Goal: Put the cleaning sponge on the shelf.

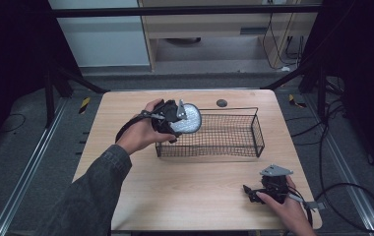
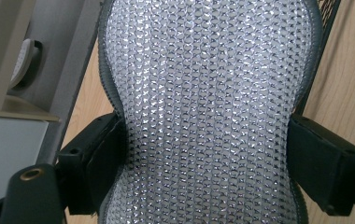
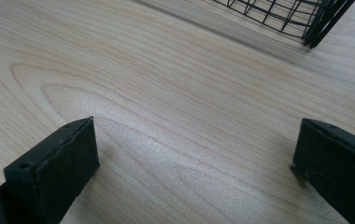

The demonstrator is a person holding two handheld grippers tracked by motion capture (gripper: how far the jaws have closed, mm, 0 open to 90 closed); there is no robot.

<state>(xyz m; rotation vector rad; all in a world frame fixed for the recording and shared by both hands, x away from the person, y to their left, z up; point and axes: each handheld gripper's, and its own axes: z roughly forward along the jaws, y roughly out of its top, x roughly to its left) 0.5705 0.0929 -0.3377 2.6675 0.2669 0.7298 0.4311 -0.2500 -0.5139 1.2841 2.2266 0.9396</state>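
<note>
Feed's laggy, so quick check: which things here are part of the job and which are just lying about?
In the job:
left claw, shut on the silver pad
wire basket

Lying about:
right claw, open on the table
dark disc

The counter (image 1: pixel 195 187) is lit evenly from above in the high view, while the surroundings at both sides are left in deep darkness. Small glints are scattered across the silvery mesh pad (image 2: pixel 208 107) in the left gripper view. In the right gripper view, soft shadows are cast beside the jaws, which are slightly blurred
</note>
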